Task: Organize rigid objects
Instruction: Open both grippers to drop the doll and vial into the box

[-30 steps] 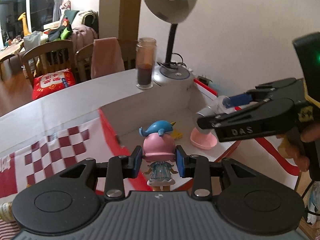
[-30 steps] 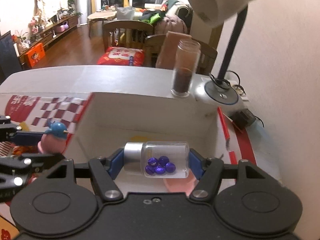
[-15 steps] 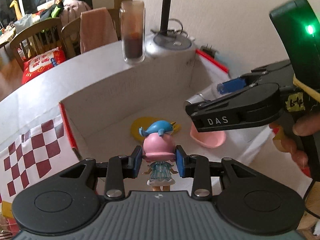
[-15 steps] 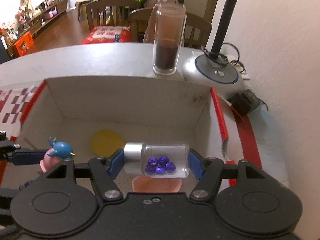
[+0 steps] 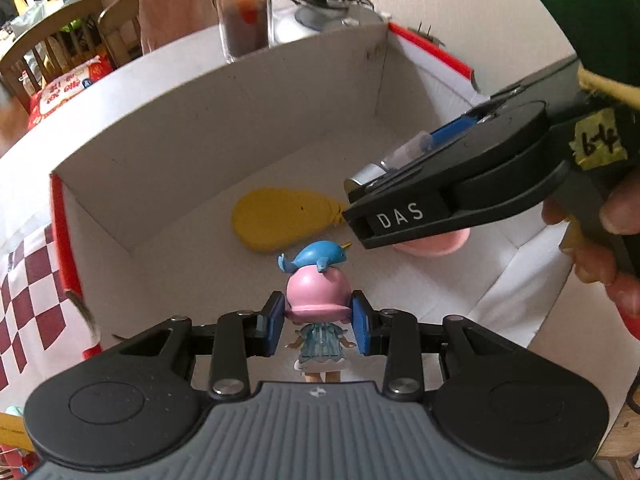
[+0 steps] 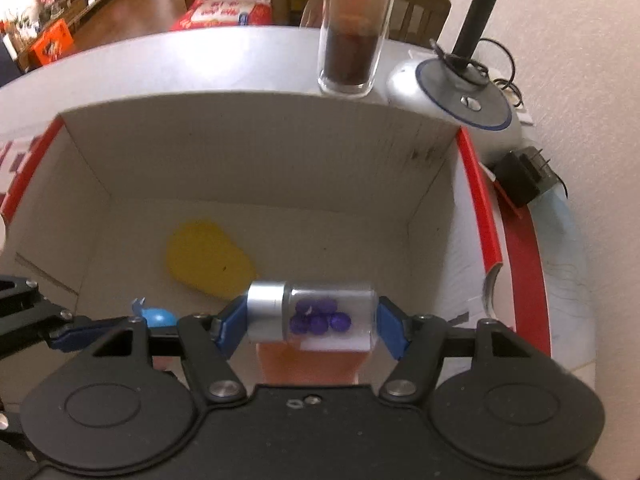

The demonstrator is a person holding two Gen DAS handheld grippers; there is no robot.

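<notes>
A small figurine (image 5: 318, 292) with a pink hat and a blue whale on top hangs over the open white box (image 5: 240, 120). My left gripper (image 5: 319, 326) is shut on its hat, blue pads on either side. Beside it, my right gripper (image 6: 312, 320) is shut on a clear vial (image 6: 328, 316) with a silver cap and purple beads, held lying sideways over the box (image 6: 260, 152). From the left wrist, the right gripper (image 5: 384, 184) shows side-on at right, a hand behind it. On the box floor lie a flat yellow piece (image 6: 208, 256) and a pink dish (image 5: 436, 244).
Behind the box's far wall stand a tall glass jar of dark contents (image 6: 352, 40) and a grey lamp base (image 6: 460, 92). A black plug adapter (image 6: 524, 176) lies by the red right rim. A red-and-white checked cloth (image 5: 24, 304) is left of the box.
Both grippers have come forward and down over the box and tipped more steeply downward. The figurine and the vial stay gripped as before.
</notes>
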